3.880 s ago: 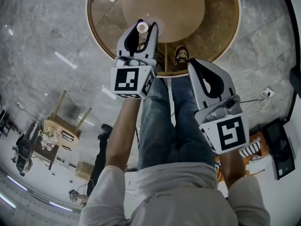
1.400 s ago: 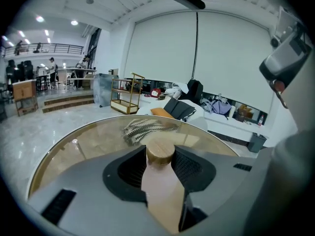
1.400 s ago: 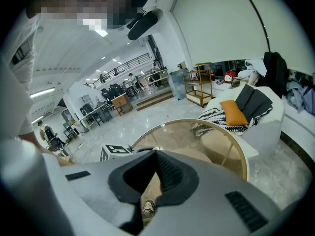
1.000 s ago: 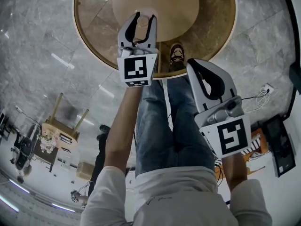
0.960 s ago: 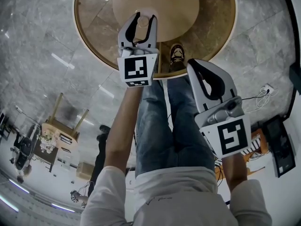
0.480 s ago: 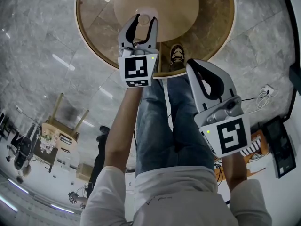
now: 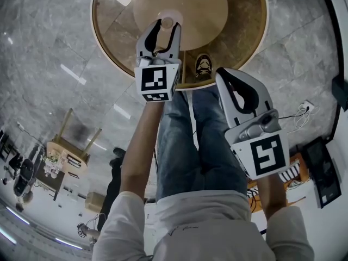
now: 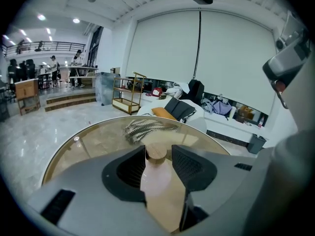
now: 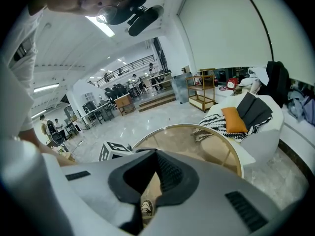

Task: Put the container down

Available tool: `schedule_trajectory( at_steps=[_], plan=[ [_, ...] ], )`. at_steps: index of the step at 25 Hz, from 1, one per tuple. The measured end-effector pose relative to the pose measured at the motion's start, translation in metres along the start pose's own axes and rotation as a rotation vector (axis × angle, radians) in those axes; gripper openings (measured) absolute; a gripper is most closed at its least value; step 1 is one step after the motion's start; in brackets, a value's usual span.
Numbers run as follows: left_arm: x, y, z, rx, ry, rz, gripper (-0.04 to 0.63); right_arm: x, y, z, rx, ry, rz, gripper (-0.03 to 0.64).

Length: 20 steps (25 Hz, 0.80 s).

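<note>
The container point(image 7: 167, 22), a pale pink jar with a round wooden lid, stands upright on the round glass table point(image 7: 109, 48). My left gripper point(image 7: 165, 30) reaches over the table's near edge. Its jaws have just been opening and stand open on either side of the jar. In the left gripper view the container point(image 8: 157, 154) rises between the two dark pads point(image 8: 129, 168). My right gripper point(image 7: 228, 76) hangs lower and nearer, above the person's legs. Its jaws are shut with nothing in them. The right gripper point(image 9: 156, 154) points towards the glass table point(image 9: 197, 132).
A gold rim rings the glass table point(image 8: 88, 136), and a round wooden base point(image 7: 185, 4) shows through it. A shoe point(image 7: 203, 65) rests under the near edge. Beyond the table is a white armchair point(image 9: 266, 132) with a striped throw point(image 8: 147, 128). Cables point(image 7: 302, 116) lie at the right.
The left gripper's jaws have spread a little wider around the container, which stays standing on the table. Neither hand has shifted noticeably; the right gripper looks the same.
</note>
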<state>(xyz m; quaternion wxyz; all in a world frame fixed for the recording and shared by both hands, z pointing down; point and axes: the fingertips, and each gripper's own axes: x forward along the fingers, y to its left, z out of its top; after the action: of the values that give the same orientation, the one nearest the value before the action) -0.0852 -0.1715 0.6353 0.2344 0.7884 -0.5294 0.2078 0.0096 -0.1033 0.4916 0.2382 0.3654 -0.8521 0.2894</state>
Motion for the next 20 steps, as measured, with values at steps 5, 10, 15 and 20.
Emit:
schedule_trajectory(
  at_steps=[5,10,15,20],
  plan=[
    [-0.006,0.0,0.007,-0.003,-0.015,0.008,0.17,-0.004,0.006,0.002,-0.021,-0.001,0.016,0.015],
    [-0.013,-0.002,0.014,-0.012,-0.023,0.015,0.17,-0.008,0.009,0.006,-0.037,0.001,0.03,0.015],
    [-0.02,-0.003,0.022,-0.03,-0.036,0.032,0.17,-0.013,0.01,0.016,-0.056,-0.009,0.038,0.015],
    [-0.027,-0.01,0.032,-0.043,-0.045,0.036,0.17,-0.021,0.01,0.023,-0.076,-0.007,0.047,0.015]
  ],
)
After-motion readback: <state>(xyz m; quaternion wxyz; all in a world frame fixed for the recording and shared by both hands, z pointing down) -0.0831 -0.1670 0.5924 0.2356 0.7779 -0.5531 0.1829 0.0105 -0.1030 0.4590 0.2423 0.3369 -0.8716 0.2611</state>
